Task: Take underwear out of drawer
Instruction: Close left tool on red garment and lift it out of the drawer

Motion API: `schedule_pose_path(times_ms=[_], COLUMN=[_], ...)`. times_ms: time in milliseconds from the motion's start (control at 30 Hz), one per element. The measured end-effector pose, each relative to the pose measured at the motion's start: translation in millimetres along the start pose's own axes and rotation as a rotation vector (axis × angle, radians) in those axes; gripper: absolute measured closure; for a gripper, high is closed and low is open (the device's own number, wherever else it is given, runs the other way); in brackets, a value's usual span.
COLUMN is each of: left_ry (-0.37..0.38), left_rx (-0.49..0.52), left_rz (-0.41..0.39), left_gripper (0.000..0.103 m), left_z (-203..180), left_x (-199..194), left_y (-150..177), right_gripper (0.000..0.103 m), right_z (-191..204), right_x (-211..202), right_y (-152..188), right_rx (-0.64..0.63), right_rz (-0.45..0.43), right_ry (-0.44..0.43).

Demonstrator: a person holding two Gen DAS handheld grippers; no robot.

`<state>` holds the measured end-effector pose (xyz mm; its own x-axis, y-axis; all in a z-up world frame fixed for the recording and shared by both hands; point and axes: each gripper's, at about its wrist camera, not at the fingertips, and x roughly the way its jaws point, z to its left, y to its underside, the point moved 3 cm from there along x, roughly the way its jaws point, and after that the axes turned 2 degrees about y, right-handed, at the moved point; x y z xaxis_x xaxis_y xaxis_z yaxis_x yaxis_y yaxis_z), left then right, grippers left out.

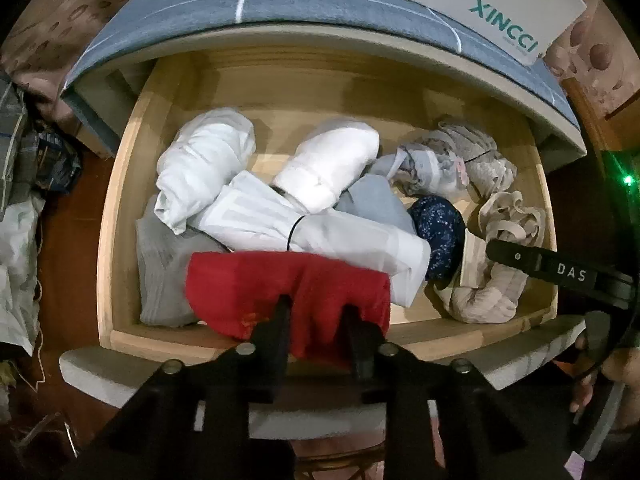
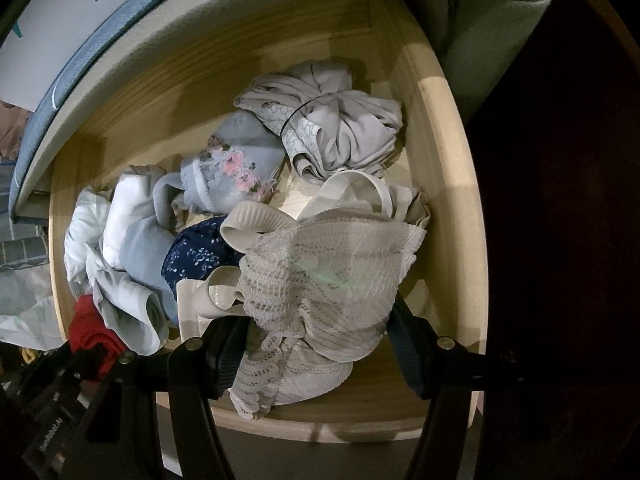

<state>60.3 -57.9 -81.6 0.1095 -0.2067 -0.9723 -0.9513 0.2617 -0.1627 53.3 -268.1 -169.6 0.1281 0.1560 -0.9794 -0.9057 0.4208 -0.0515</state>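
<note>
I see the open wooden drawer full of rolled and folded underwear. My left gripper points almost straight down at the front edge of the drawer, and its fingers are closed on the red underwear, pinching a fold of the cloth. The piece is not out yet; most of it lies on the front part of the pile, beside a grey piece and a white folded one.

My right gripper stands over the beige lace piece at the other end. Its fingers are about half apart with the lace between them; I cannot tell if they really press it.

To do this step well, I think I should lift the red piece straight up and slowly, so the white fold leaning on it does not come along, and clear the front wall before moving away.

The left view shows all the drawer, the box with turquoise letters on top of the cabinet, and the right gripper's finger entering from the side. The right view shows the lace texture, the flower trim on a pale blue piece, and only a corner of the red cloth.
</note>
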Motion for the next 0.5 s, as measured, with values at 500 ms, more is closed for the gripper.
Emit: schedule_pose_path(times_ms=[500], left_ry=[0.023], left_rx=[0.027], left_rz=[-0.105], left_gripper=[0.084], left_z=[-2.0], left_x=[-55.2], left_y=[1.3], right_gripper=[0.042], right_z=[6.8], right_x=[-7.6], right_y=[2.2], right_rx=[-0.047], right_rz=[-0.046], right_ry=[0.031])
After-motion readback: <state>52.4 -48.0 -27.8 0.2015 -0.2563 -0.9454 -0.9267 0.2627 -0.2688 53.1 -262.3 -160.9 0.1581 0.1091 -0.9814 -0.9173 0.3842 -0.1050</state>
